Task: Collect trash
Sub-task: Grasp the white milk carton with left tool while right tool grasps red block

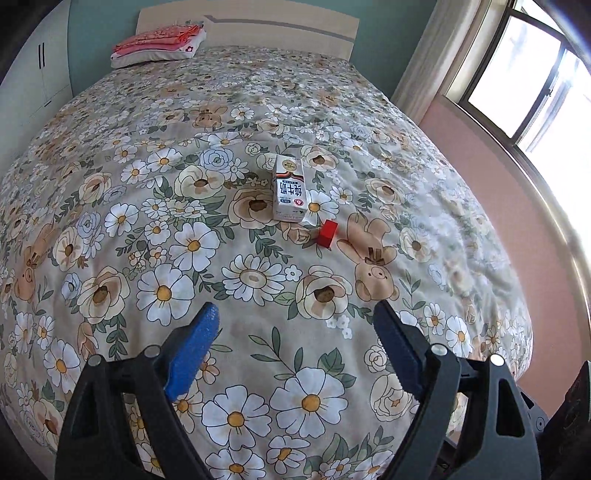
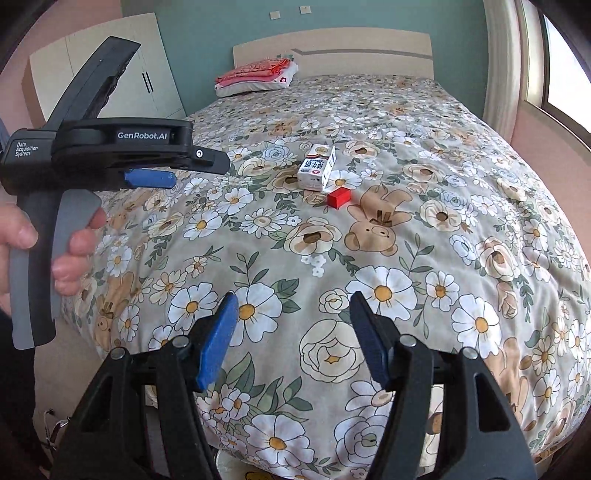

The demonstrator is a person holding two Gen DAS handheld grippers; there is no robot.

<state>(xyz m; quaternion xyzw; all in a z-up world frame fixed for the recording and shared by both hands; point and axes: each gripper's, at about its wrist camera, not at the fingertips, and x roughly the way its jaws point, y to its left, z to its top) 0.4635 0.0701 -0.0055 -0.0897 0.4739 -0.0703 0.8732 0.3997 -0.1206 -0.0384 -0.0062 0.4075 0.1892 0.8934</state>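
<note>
A white milk carton (image 1: 290, 188) lies on its side in the middle of the flowered bed cover (image 1: 147, 206). A small red block (image 1: 328, 233) lies just in front of it, to the right. Both also show in the right wrist view, carton (image 2: 317, 171) and block (image 2: 338, 196). My left gripper (image 1: 297, 314) is open and empty, hovering above the cover well short of the carton. My right gripper (image 2: 293, 302) is open and empty, further back near the foot of the bed. The left gripper (image 2: 155, 177) shows from the side in the right wrist view, held by a hand.
A folded pink and white pile (image 1: 159, 46) lies on the pillow by the headboard (image 1: 258, 26). A window (image 1: 524, 81) and pink wall run along the right side of the bed. A white wardrobe (image 2: 110, 85) stands at the left.
</note>
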